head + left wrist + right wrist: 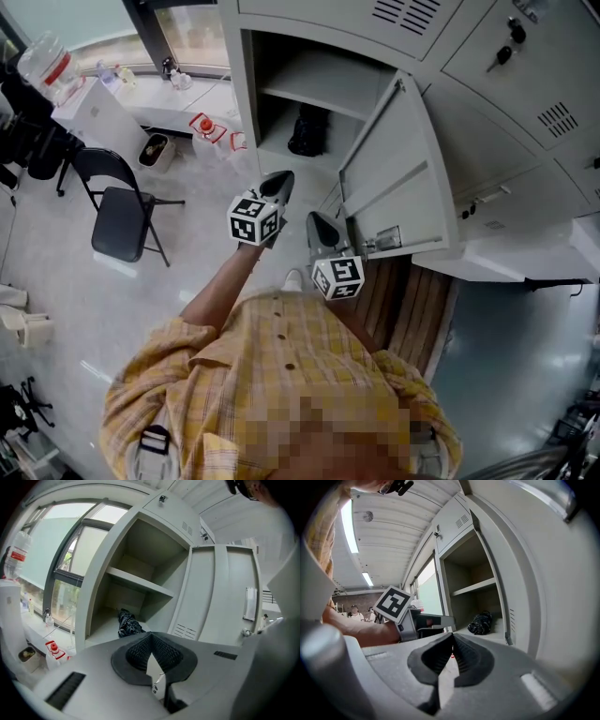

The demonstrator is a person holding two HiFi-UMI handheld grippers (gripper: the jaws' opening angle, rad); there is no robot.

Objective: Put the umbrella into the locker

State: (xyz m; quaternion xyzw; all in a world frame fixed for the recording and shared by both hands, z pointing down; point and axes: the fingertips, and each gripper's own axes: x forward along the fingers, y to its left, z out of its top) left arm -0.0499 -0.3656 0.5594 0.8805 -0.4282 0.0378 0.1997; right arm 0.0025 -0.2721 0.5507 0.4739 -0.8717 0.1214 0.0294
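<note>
A folded black umbrella (307, 131) lies inside the open grey locker (246, 94), on its floor below the shelf (314, 94). It also shows in the left gripper view (127, 623) and the right gripper view (480, 623). My left gripper (279, 183) hangs in front of the locker opening, short of the umbrella; its jaws (151, 639) are shut with nothing between them. My right gripper (321, 228) is a little lower and to the right, next to the open door (394, 178). It (453, 639) is shut and empty too.
The locker door swings out to the right, close beside the right gripper. A black folding chair (117, 211) stands on the floor at left. A white counter (178, 98) by the window holds bottles. More closed lockers (525, 75) fill the right.
</note>
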